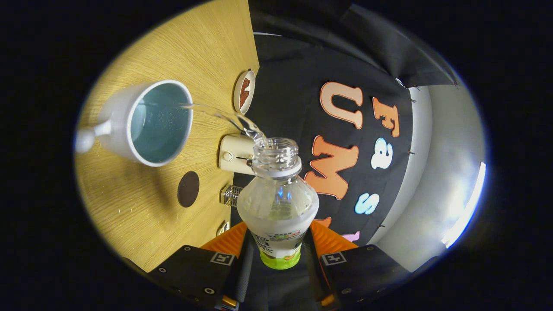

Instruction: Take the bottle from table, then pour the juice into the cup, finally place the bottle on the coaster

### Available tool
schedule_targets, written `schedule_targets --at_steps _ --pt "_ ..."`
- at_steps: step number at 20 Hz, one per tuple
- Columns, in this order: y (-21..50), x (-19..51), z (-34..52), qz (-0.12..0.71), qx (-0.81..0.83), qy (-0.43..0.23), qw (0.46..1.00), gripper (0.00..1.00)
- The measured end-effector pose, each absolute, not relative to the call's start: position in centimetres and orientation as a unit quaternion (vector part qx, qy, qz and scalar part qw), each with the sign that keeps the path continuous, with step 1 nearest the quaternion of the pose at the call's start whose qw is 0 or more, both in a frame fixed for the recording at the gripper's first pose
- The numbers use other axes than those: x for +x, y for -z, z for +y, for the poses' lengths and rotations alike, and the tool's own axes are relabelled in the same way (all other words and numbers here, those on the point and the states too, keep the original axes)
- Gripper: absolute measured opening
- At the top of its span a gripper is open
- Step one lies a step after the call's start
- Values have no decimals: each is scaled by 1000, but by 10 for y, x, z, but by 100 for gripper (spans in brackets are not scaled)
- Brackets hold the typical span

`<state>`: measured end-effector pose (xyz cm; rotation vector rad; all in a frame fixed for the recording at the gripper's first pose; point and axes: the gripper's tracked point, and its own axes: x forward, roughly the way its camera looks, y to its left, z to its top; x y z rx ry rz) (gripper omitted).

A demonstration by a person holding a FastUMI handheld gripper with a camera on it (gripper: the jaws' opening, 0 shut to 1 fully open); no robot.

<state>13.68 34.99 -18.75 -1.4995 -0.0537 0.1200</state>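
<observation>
My gripper (279, 246) is clamped on the bottle (278, 203), both fingers pressing its labelled lower body. Bottle is clear ribbed plastic, uncapped, tipped over. A thin clear stream (224, 115) arcs from its mouth into the white glazed cup (142, 123). Round dark coaster (188, 188) sits just beside the cup on the wood-grain table (129, 216). Label print too small to read.

Rolled fisheye on hand-held gripper (278, 248), close over table (142, 216)

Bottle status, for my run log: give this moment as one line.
phase: pouring | gripper: shut on bottle, tilted, uncapped | stream entering cup | coaster: bare, beside cup
</observation>
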Motion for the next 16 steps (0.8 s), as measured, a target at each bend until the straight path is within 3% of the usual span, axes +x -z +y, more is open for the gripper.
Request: schedule_targets --at_steps 16 --pt "198 146 339 -8 -697 -56 715 58"
